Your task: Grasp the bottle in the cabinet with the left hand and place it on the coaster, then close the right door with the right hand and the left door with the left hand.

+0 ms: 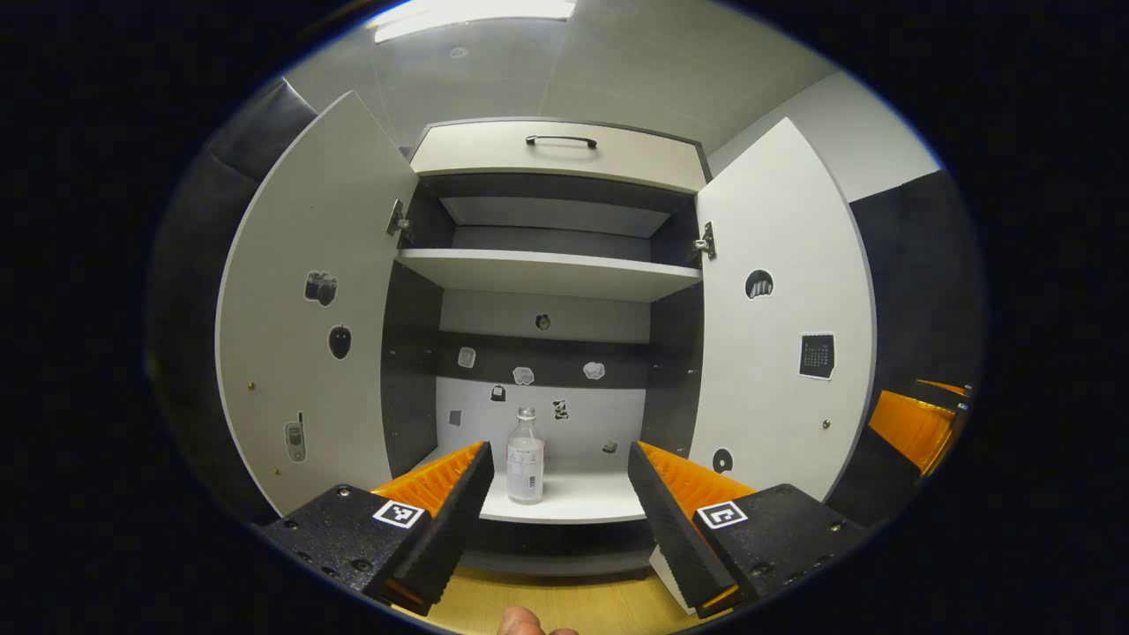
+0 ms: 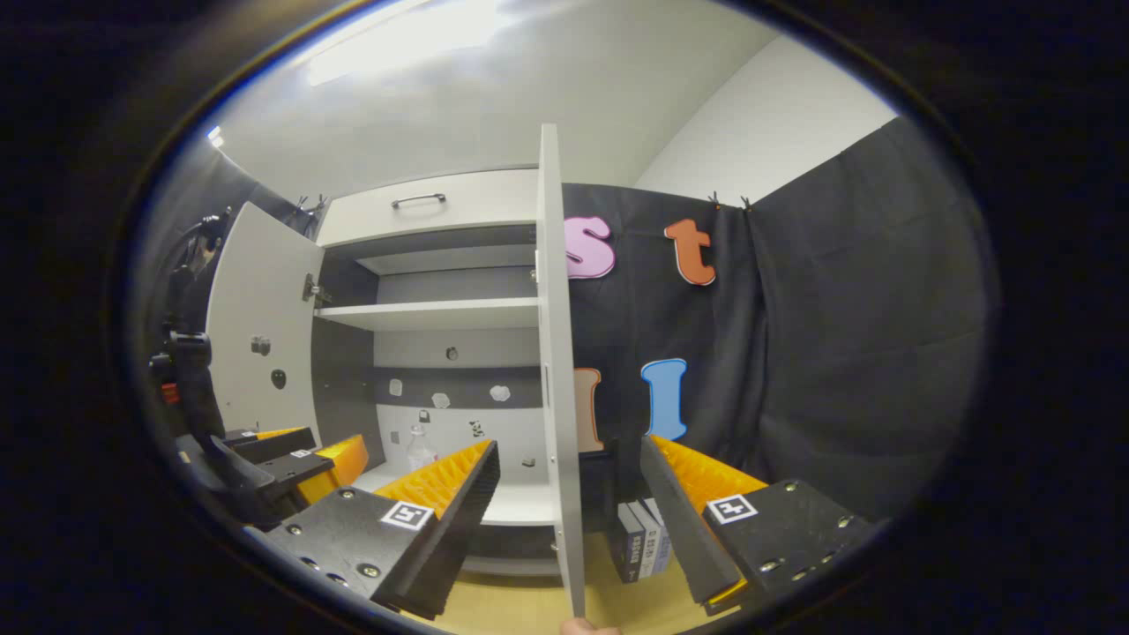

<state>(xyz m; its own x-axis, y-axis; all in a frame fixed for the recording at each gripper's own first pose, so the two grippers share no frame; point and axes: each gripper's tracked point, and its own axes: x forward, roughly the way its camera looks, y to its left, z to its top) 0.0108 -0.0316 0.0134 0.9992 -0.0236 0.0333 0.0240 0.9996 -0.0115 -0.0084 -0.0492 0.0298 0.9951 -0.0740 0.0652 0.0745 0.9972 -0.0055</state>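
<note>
On white cabinet floor (image 1: 582, 498) stands bottle (image 1: 526, 457); both grippers (image 1: 556, 507) (image 2: 569, 511) spread

Left gripper view: faces straight into the open white two-door cabinet (image 1: 547, 273), roughly centred between its doors and near its front, own black-and-orange left gripper (image 1: 560, 494) at the bottom edge. It looks from low down, level with the bottom shelf.

Right gripper view: sits further right, facing the edge of the open white right door (image 2: 556, 370), with black booth cloth (image 2: 794, 353) to the right. Own right gripper (image 2: 569, 503) straddles that door edge, close.

Shared: cabinet interior, small clear plastic bottle (image 1: 526, 459) (image 2: 420, 450) on the bottom shelf, white left door (image 1: 309, 326) (image 2: 260, 326). The right gripper view also catches the left gripper (image 2: 291, 459) at far left.
</note>
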